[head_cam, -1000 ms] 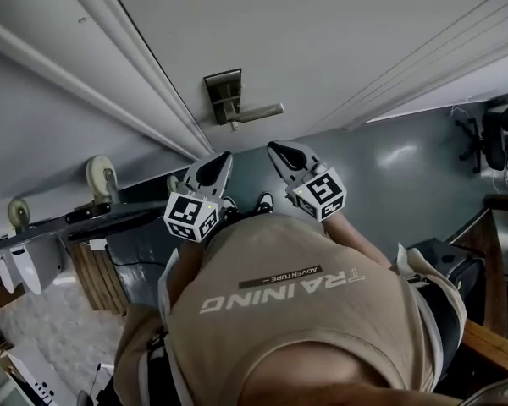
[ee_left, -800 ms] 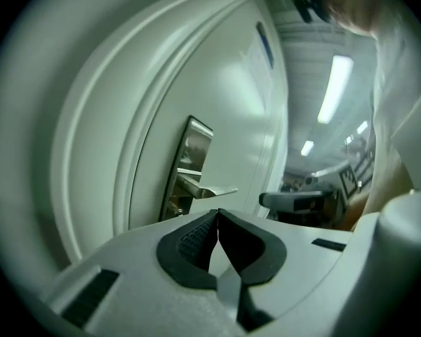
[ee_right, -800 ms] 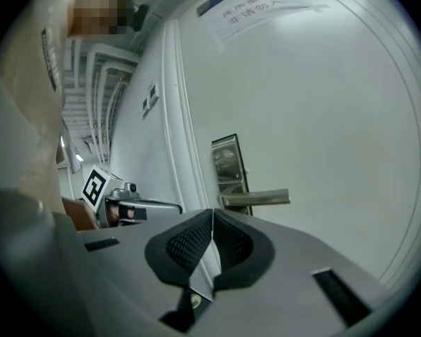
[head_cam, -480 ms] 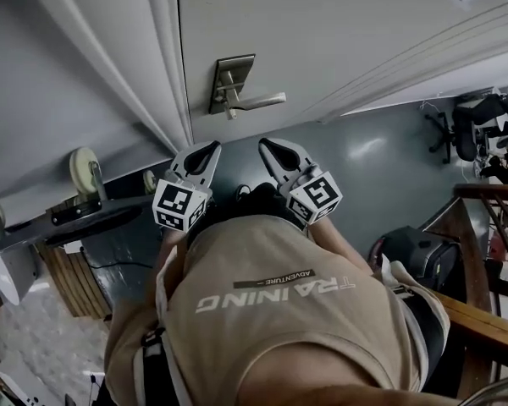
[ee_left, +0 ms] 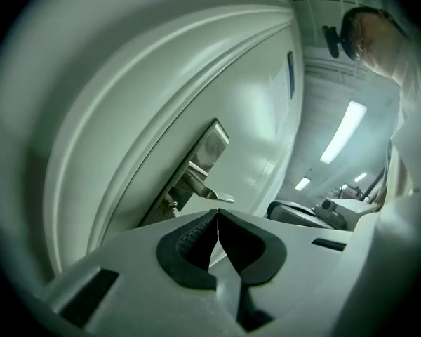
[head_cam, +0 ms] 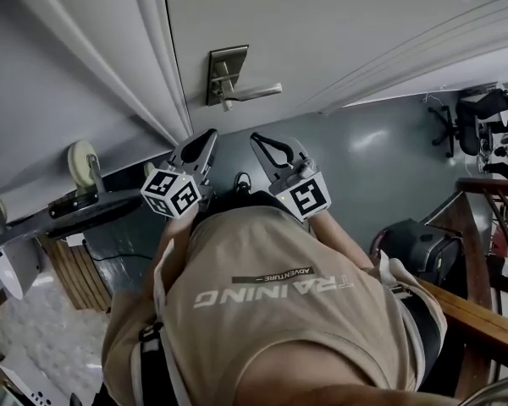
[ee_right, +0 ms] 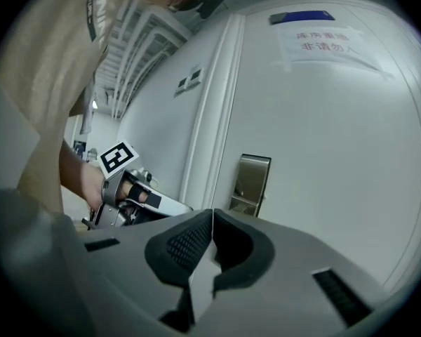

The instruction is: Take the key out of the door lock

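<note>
Pre-reach: left grey gripper (head_cam: 207, 139) and right grey gripper (head_cam: 259, 140) both clenched on nothing, held short of brushed-metal lock plate (head_cam: 226, 61) on white door (head_cam: 339, 24), likely lining up on small key stub (head_cam: 226, 106), seemingly under silver lever (head_cam: 258, 90).

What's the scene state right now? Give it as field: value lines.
left claw: shut, nothing between the jaws
right claw: shut, nothing between the jaws
door: closed against its frame
lock plate: metal, on the door near the frame side
lever handle: sticks out sideways from the lock plate
key: too small to make out
contact: both claws are apart from the lock plate, held below it in the head view
</note>
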Motion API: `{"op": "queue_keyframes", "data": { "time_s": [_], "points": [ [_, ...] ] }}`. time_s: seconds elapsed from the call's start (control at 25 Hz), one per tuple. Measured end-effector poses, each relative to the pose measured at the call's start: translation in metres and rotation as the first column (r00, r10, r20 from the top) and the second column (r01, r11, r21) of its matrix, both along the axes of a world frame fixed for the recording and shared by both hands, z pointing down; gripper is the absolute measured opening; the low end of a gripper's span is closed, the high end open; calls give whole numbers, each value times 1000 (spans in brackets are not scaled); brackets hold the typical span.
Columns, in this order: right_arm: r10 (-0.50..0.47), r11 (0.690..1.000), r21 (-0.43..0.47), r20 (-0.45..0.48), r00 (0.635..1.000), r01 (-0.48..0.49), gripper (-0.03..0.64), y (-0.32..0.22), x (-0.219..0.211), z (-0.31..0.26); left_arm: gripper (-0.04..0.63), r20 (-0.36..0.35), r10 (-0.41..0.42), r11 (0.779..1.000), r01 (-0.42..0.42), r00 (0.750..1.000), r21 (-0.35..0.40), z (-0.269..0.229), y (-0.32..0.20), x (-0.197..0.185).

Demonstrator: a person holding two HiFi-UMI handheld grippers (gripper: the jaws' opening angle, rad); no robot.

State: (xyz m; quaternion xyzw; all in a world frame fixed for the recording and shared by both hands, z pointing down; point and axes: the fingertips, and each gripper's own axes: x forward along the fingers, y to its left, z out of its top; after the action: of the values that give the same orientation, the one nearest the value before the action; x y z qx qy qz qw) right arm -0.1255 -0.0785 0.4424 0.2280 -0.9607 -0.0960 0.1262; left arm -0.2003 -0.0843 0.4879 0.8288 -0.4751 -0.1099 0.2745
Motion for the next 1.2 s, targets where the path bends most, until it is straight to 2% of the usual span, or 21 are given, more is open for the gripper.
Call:
{"op": "queue_keyframes", "data": {
  "time_s": [0.16, 0.24, 0.28, 0.36, 0.4, 0.52, 0.56, 0.6, 0.72, 0.76, 0.84, 0.92, 1.08, 1.16, 1.2],
  "points": [
    [-4, 998, 62, -58, 998, 7, 15, -2, 7, 0, 11, -123, -11, 997, 2, 992, -72, 6, -11, 7],
    [0, 997, 78, -57, 998, 5, 15, -6, 12, -2, 9, -206, -43, 992, 18, 978, -121, 10, -17, 7],
    [-6, 998, 68, -33, 999, 9, 15, -7, 13, -5, 11, -263, -69, 987, 28, 962, -157, 14, -19, 6],
    [-11, 1000, 18, 59, 998, 10, 15, -9, 14, -14, 9, -395, -141, 970, 48, 908, -236, 21, -22, 4],
    [-4, 1000, -13, 100, 995, 6, 15, -12, 15, -17, 11, -463, -180, 960, 53, 868, -274, 26, -24, 3],
    [13, 998, -69, 155, 988, -2, 15, -23, 16, -16, 11, -638, -268, 934, 31, 722, -357, 42, -32, 2],
    [15, 997, -76, 166, 986, -3, 15, -25, 15, -15, 11, -663, -280, 928, 18, 694, -372, 46, -33, 2],
    [16, 997, -81, 174, 985, -1, 15, -25, 14, -16, 11, -660, -283, 923, 9, 696, -386, 50, -33, 2],
    [-5, 1000, -27, 144, 990, 9, 15, -28, 14, -19, 11, -568, -261, 913, 10, 780, -407, 57, -40, 2],
    [-10, 1000, 6, 118, 993, 9, 15, -30, 15, -17, 11, -559, -261, 913, 13, 787, -408, 58, -44, 1],
    [-3, 1000, 15, 89, 996, 2, 15, -30, 18, -9, 11, -580, -283, 907, 16, 763, -421, 63, -49, 0],
    [15, 1000, -28, 101, 995, -13, 15, -31, 21, -3, 11, -598, -301, 900, 14, 743, -436, 68, -53, -1],
    [20, 999, -42, 127, 992, -14, 15, -39, 20, -5, 25, -597, -291, 895, -8, 747, -446, 71, -65, -4],
    [17, 999, -47, 138, 990, -11, 15, -44, 18, -6, 109, -598, -296, 888, -17, 745, -460, 75, -68, -2],
    [17, 999, -51, 142, 990, -10, 15, -47, 17, -7, 114, -599, -304, 884, -15, 741, -468, 76, -70, -1]
  ]
}}
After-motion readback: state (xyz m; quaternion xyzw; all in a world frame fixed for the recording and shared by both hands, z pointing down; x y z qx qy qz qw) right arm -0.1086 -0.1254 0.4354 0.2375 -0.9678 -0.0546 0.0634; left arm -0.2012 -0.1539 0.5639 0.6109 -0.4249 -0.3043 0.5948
